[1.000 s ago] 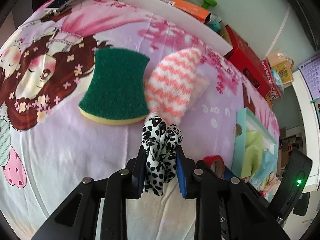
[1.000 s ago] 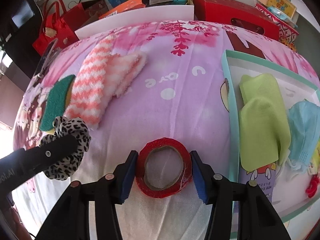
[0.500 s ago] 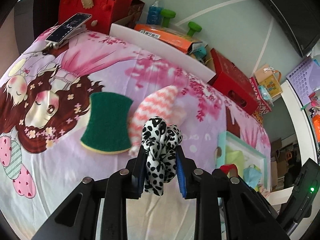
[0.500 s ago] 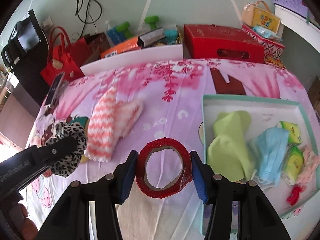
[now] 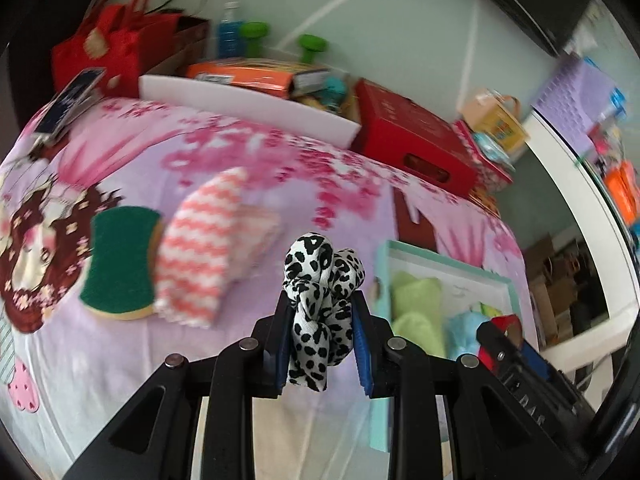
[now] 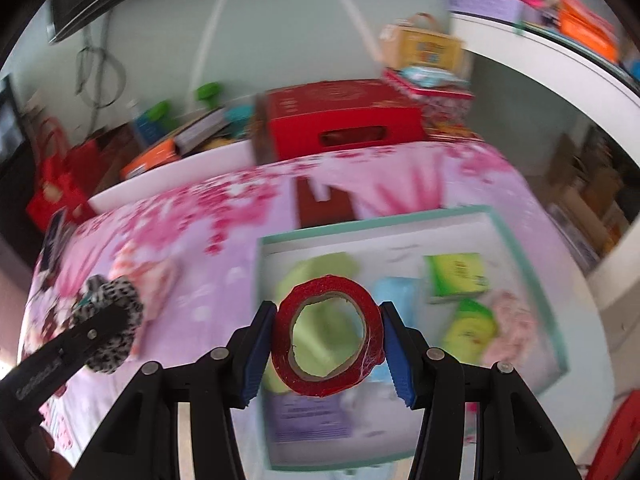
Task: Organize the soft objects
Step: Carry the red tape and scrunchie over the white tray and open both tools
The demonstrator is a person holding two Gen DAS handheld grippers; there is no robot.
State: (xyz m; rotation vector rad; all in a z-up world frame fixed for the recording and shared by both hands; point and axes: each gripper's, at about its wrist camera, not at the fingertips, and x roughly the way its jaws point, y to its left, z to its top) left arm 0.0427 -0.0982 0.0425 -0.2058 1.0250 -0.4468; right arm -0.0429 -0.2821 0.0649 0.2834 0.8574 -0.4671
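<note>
My left gripper (image 5: 322, 344) is shut on a black-and-white leopard-print scrunchie (image 5: 320, 300), held above the pink bedspread; the scrunchie also shows in the right wrist view (image 6: 108, 320). My right gripper (image 6: 326, 352) is shut on a red tape roll (image 6: 326, 350) and holds it above the teal-rimmed tray (image 6: 532, 264), which contains green cloths (image 6: 320, 272), a blue mask (image 6: 394, 292) and green packets (image 6: 456, 278). A pink-and-white striped cloth (image 5: 204, 244) and a green sponge (image 5: 120, 256) lie on the bedspread to the left.
A white board (image 5: 248, 104), a red box (image 5: 412, 140), red bags (image 5: 116, 48) and other clutter line the far edge of the bed. A phone (image 5: 70, 100) lies at the far left. A white counter (image 5: 580, 208) stands to the right.
Both grippers have risen and swung right with their loads. The tape roll now hangs over the tray, and the scrunchie is nearer the tray's left rim.
</note>
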